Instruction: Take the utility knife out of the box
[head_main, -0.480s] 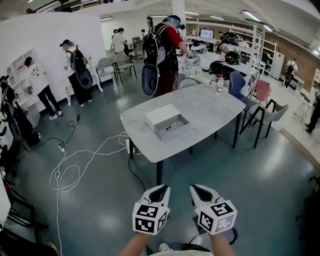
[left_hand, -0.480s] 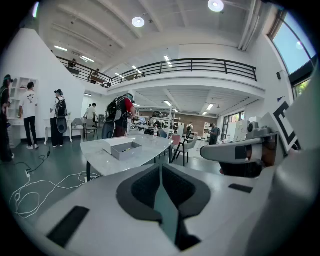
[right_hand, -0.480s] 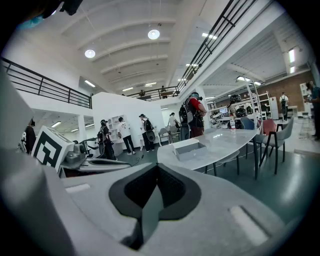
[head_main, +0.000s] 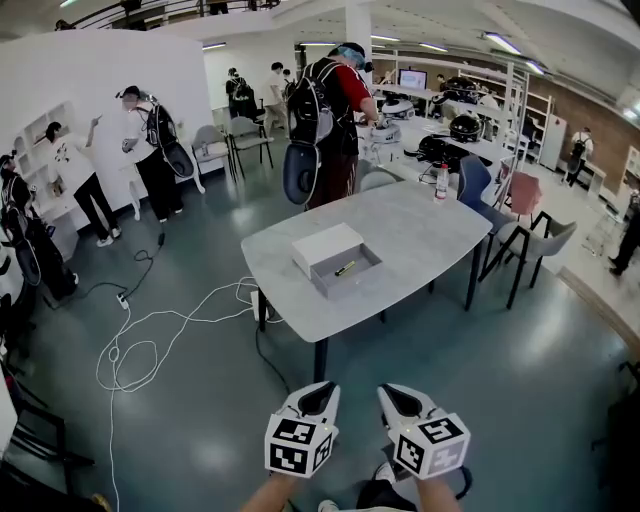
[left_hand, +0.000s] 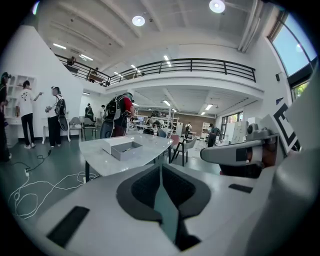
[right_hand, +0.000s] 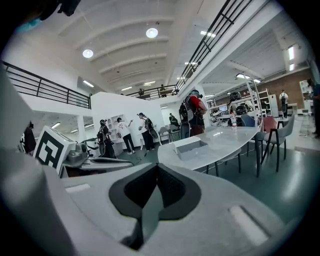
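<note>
An open grey box (head_main: 343, 270) stands on the grey table (head_main: 420, 235), a few steps ahead of me. A small yellow and black utility knife (head_main: 345, 268) lies inside it. Its white lid (head_main: 324, 246) rests against the box's far left side. My left gripper (head_main: 319, 395) and right gripper (head_main: 396, 395) hang side by side low in the head view, well short of the table, both shut and holding nothing. The box (left_hand: 124, 148) also shows in the left gripper view, and the box (right_hand: 192, 146) again in the right gripper view.
A person with a backpack (head_main: 330, 115) stands at the table's far side. A bottle (head_main: 440, 181) sits near the far right corner. White cables (head_main: 150, 340) lie across the floor to the left. Chairs (head_main: 535, 235) stand to the right of the table, other people at the left wall.
The table and box sit a little lower and nearer in the head view. Both grippers have dropped slightly in the frame. People in the background have shifted.
</note>
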